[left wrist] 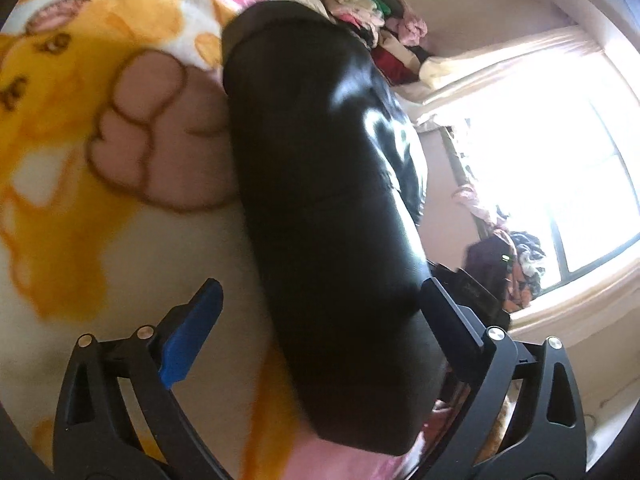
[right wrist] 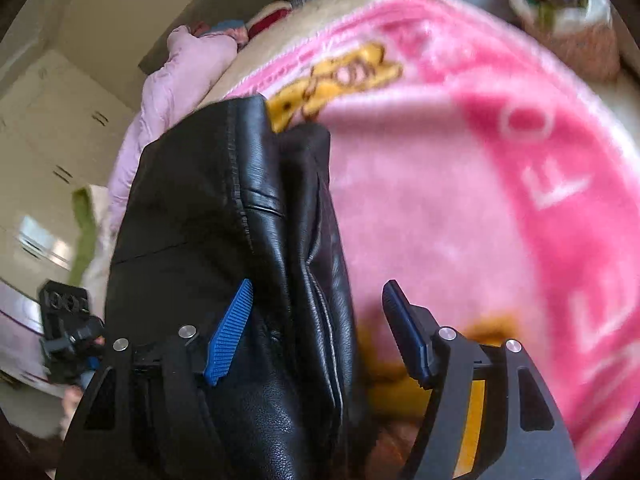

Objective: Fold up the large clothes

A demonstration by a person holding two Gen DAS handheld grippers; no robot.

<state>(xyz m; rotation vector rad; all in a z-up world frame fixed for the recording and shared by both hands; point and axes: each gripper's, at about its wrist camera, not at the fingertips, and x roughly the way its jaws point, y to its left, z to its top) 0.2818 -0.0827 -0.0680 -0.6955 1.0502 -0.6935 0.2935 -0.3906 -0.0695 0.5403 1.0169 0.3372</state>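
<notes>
Blue ribbed pads sit closest to the lens in both wrist views. At 7 o'clock of the left wrist view, the left gripper [left wrist: 320, 312] stands spread wide, one finger on each side of a black glossy leather jacket [left wrist: 320, 184] without pinching it. The jacket runs as a long, smooth, rolled-looking bundle from 6 o'clock up to 12 o'clock, lying on a plush fleece blanket printed with an orange cartoon bear and pink border [left wrist: 100, 128]. At 1 o'clock a heap of mixed coloured clothes [left wrist: 372, 12] is piled against the wall, and at 3 o'clock a bright window [left wrist: 560, 168] washes out the frame.

In the right wrist view, a pale pink quilted garment [right wrist: 176, 72] lies at 10 o'clock. The jacket [right wrist: 208, 200] fills the span from 9 to 6 o'clock, showing a stitched seam and creased folds. The right gripper [right wrist: 316, 320] is also spread, the jacket's folded edge lying between its fingers, ungripped.

The leather looks heavy, thick and slick, likely to spring back from a fold and to slide on the fleece. A hold on the seamed edge or the doubled fold, with a deep bite, seems safest.
</notes>
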